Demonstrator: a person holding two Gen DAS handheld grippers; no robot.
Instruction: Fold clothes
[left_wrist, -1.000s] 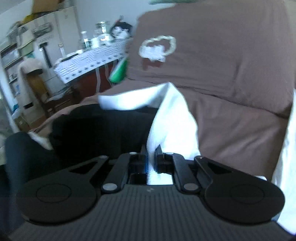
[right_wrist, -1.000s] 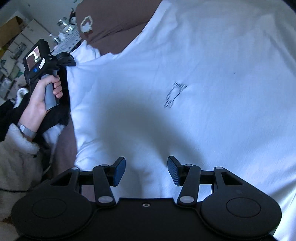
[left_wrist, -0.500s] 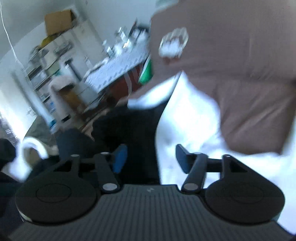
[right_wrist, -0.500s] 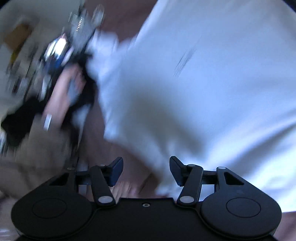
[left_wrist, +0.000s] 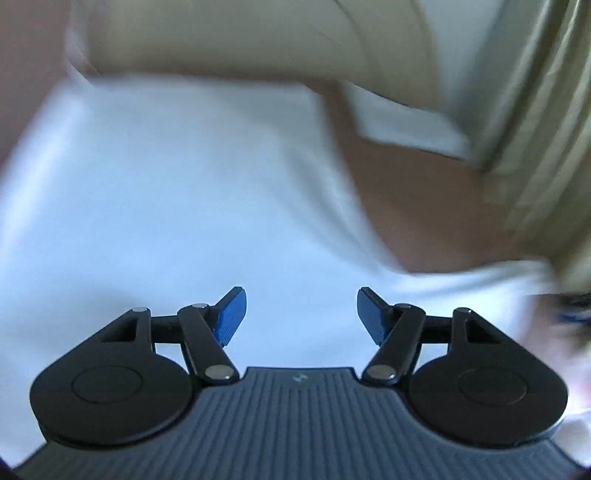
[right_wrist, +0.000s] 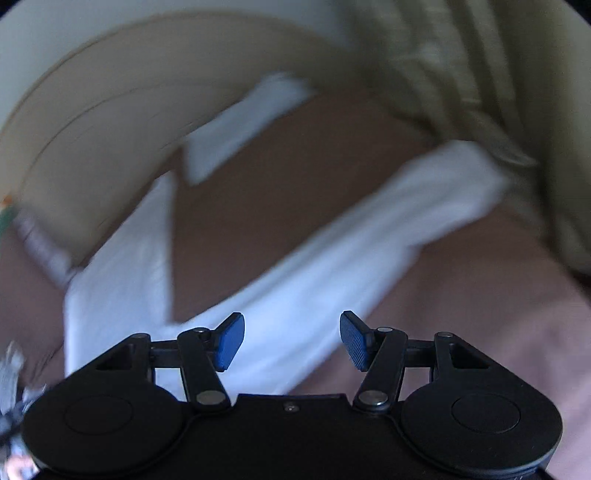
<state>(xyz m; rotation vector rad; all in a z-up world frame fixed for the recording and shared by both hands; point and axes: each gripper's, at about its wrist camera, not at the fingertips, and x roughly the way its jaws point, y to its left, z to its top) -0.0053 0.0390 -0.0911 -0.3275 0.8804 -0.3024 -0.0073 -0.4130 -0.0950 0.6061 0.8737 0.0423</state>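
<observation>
A white garment lies spread over a brown bed cover; both views are blurred by motion. My left gripper hangs open above the white cloth with nothing between its blue pads. In the right wrist view the white garment runs as a long band from lower left to upper right across the brown cover. My right gripper is open over the band's lower end, holding nothing. A second white piece lies farther back near the headboard.
A beige headboard curves along the far edge of the bed. Pale curtains hang at the right, also seen as curtains in the right wrist view. Brown cover spreads to the right of the garment.
My left gripper let go of the white cloth and opened. Both grippers swung fast away from the room side toward the headboard and curtains; the other gripper and hand left the right view.
</observation>
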